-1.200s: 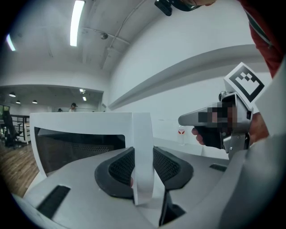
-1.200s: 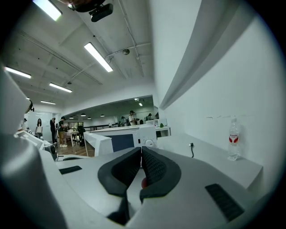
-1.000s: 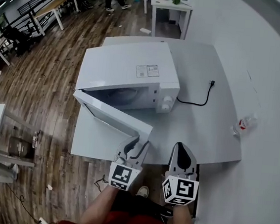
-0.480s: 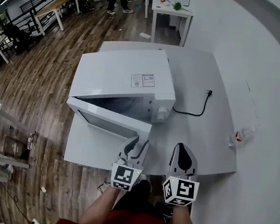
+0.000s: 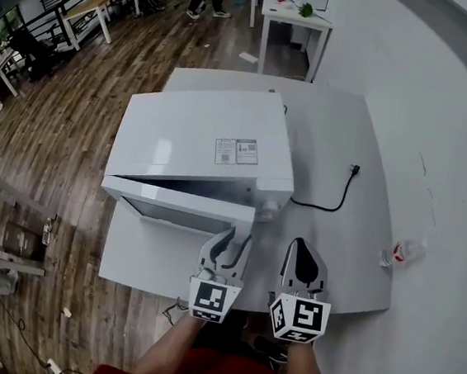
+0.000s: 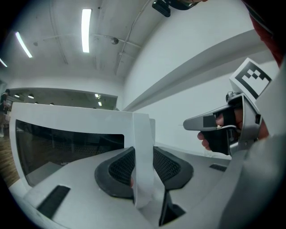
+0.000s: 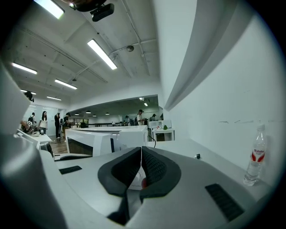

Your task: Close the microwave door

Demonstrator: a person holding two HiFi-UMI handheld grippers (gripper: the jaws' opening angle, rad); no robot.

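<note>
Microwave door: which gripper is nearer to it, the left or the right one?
Left. The left gripper holds the free edge of the microwave door between its jaws. The right gripper hangs over the table to the door's right, apart from it, jaws together.

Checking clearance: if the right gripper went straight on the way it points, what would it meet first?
Likely the black power cord on the table, just right of the microwave; depth is unclear, so the right gripper might pass above it.
</note>
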